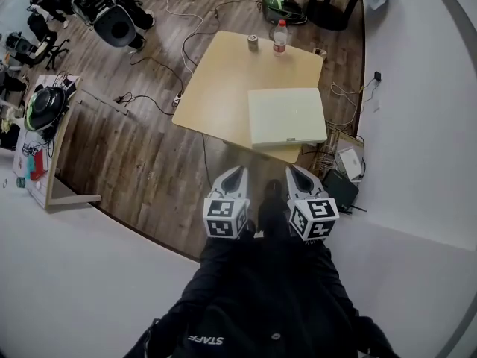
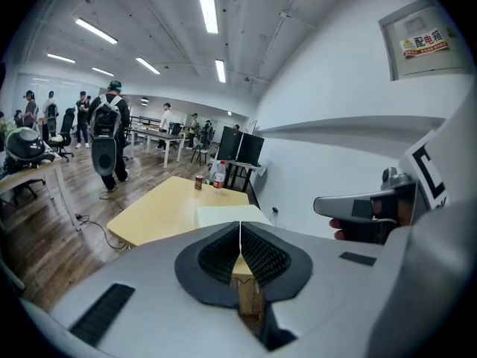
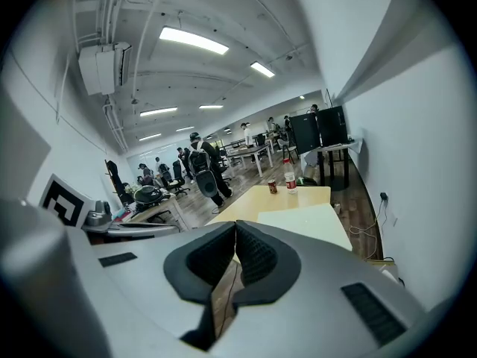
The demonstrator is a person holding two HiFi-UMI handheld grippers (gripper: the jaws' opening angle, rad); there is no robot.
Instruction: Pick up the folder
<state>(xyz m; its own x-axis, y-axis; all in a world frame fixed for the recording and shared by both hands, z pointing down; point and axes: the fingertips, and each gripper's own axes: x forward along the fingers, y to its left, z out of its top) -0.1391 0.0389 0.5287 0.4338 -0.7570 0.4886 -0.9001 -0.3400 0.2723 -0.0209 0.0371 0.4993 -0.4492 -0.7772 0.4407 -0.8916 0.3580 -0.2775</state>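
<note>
A pale cream folder (image 1: 287, 116) lies flat on the near right corner of a light wooden table (image 1: 223, 73). It shows again in the left gripper view as the folder (image 2: 227, 215) and in the right gripper view as the folder (image 3: 305, 221). My left gripper (image 1: 233, 173) and right gripper (image 1: 297, 171) hang side by side in front of the table, short of the folder, both shut with nothing between the jaws. The left gripper (image 2: 240, 228) and right gripper (image 3: 235, 227) point toward the table.
A drink can (image 1: 253, 43) and a plastic bottle (image 1: 280, 37) stand at the table's far edge. Cables and boxes (image 1: 344, 162) lie on the floor right of the table by the white wall. A shelf unit (image 1: 46, 140) stands at left. People stand far off.
</note>
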